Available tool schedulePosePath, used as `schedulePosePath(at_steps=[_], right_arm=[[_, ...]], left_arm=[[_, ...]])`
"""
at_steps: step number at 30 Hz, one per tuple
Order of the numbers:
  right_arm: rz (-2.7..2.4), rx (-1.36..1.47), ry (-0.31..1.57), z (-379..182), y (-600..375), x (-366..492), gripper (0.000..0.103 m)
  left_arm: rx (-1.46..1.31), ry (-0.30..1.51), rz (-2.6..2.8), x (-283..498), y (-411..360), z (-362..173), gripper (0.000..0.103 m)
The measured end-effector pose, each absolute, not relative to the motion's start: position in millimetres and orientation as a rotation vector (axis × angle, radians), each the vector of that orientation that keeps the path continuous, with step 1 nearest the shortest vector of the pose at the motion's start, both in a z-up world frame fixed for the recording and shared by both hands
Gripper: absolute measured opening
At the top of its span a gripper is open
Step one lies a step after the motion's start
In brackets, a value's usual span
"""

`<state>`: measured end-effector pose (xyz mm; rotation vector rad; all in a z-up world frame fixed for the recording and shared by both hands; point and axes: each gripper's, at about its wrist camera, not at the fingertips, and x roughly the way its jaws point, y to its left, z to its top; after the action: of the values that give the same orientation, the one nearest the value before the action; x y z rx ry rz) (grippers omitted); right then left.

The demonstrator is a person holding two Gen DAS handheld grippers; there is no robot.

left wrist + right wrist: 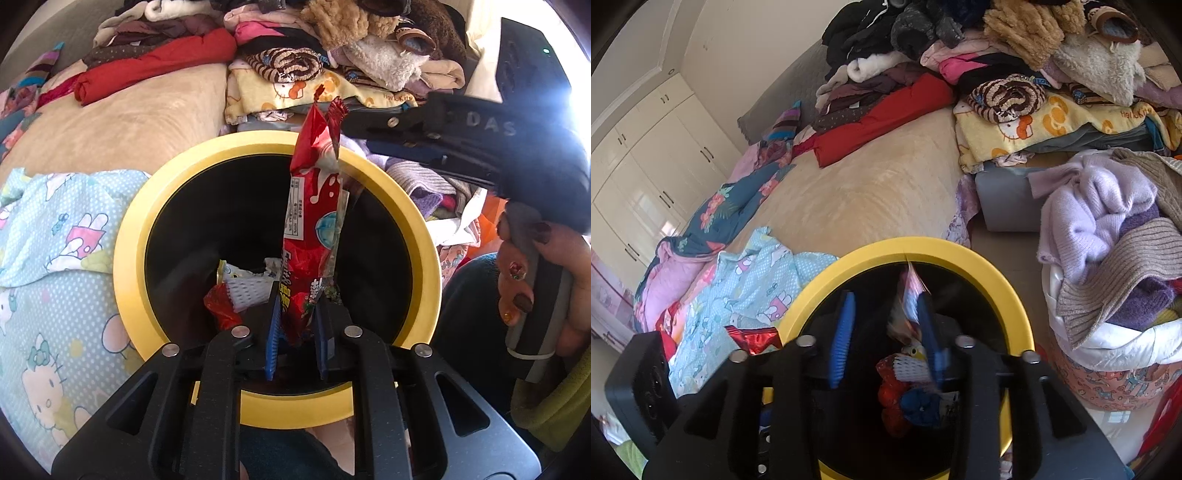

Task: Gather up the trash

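In the left wrist view my left gripper is shut on a long red snack wrapper, which stands upright over the mouth of a black bin with a yellow rim. A white foam net and red foil lie inside the bin. A hand with painted nails holds the right gripper, whose finger reaches in from the upper right. In the right wrist view my right gripper stands open above the bin rim. A blurred pale wrapper hangs beside its right pad, clear of the left pad.
The bin sits against a bed with a beige blanket and a light-blue cartoon sheet. Heaps of clothes cover the far side. A basket of sweaters stands to the right, white wardrobes to the left.
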<state>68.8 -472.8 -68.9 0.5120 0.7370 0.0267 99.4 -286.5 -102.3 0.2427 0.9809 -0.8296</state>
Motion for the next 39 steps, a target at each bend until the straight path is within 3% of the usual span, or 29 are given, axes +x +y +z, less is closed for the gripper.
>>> schedulePosePath(at_steps=[8,10,12,17,20,23,25,39], right_arm=[[0.013,0.518,0.715,-58.8,-481.8,55.6,0.050],[0.006,0.510,0.707,-54.7,-483.8,49.9,0.057],[0.006,0.506,0.698,-51.1,-484.7,45.0,0.062],[0.018,0.471,0.681,-41.0,-479.7,36.1,0.069],[0.016,0.453,0.674,-36.2,-474.8,32.2,0.080],[0.021,0.437,0.662,-29.7,-468.2,27.0,0.082],[0.025,0.424,0.654,-25.7,-463.7,23.8,0.089],[0.077,0.267,0.564,-2.5,-401.9,-2.2,0.097]], left_arm=[[0.224,0.967,-0.807,101.1,-283.3,-98.8,0.040],[0.217,0.960,-0.798,101.1,-281.7,-96.7,0.048],[0.207,0.950,-0.783,101.0,-278.6,-94.1,0.062],[0.179,0.924,-0.750,98.6,-267.5,-85.9,0.083],[0.165,0.903,-0.730,97.0,-258.3,-79.5,0.092],[0.157,0.883,-0.694,96.0,-247.1,-72.7,0.092],[0.143,0.871,-0.674,95.8,-239.2,-69.0,0.092],[0.017,0.730,-0.483,82.2,-154.3,-34.4,0.092]])
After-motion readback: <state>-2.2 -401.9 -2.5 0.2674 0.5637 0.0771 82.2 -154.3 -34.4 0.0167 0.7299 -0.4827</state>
